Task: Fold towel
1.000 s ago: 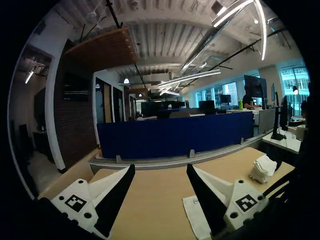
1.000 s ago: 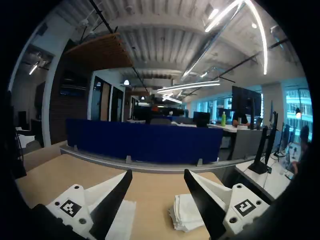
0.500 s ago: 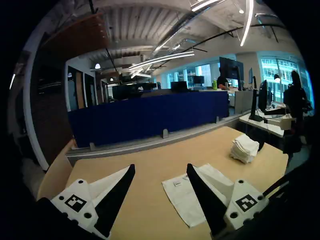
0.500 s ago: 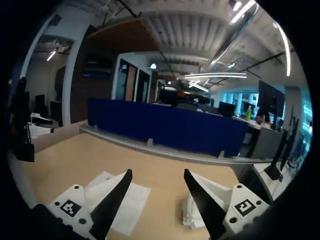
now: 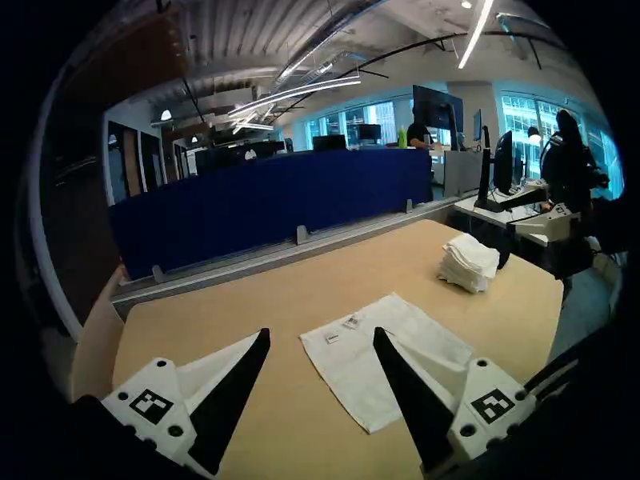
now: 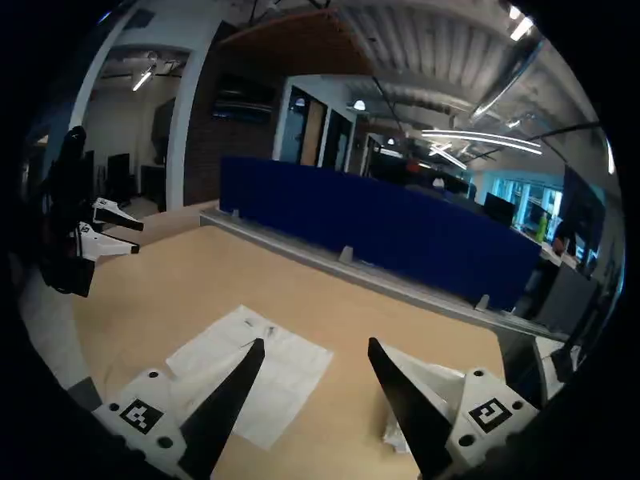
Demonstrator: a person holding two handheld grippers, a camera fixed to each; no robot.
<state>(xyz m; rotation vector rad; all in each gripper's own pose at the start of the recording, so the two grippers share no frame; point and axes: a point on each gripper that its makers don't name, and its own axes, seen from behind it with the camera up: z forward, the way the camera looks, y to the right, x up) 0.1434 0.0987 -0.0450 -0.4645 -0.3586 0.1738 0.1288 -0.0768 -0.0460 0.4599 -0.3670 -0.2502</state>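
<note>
Tipped lower now, wide-open left gripper (image 5: 320, 352) and right gripper (image 6: 314, 356) face the flat towel (image 5: 348, 368), towel stack (image 5: 468, 262) nearby

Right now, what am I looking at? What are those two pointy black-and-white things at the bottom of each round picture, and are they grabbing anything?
Those pointy things are the two fingers of a hand-held grabber. A person holds one grabber in each hand. A small camera rides on each one and looks out along its fingers. One picture comes from the left gripper and the other from the right gripper. Both are open and hold nothing. Below them is a wooden table. A white towel lies spread flat on it, not yet folded. Farther off sits a stack of folded towels. Behind the table stands a blue divider wall. In the right gripper view, the left gripper also shows far off at the left edge.
</note>
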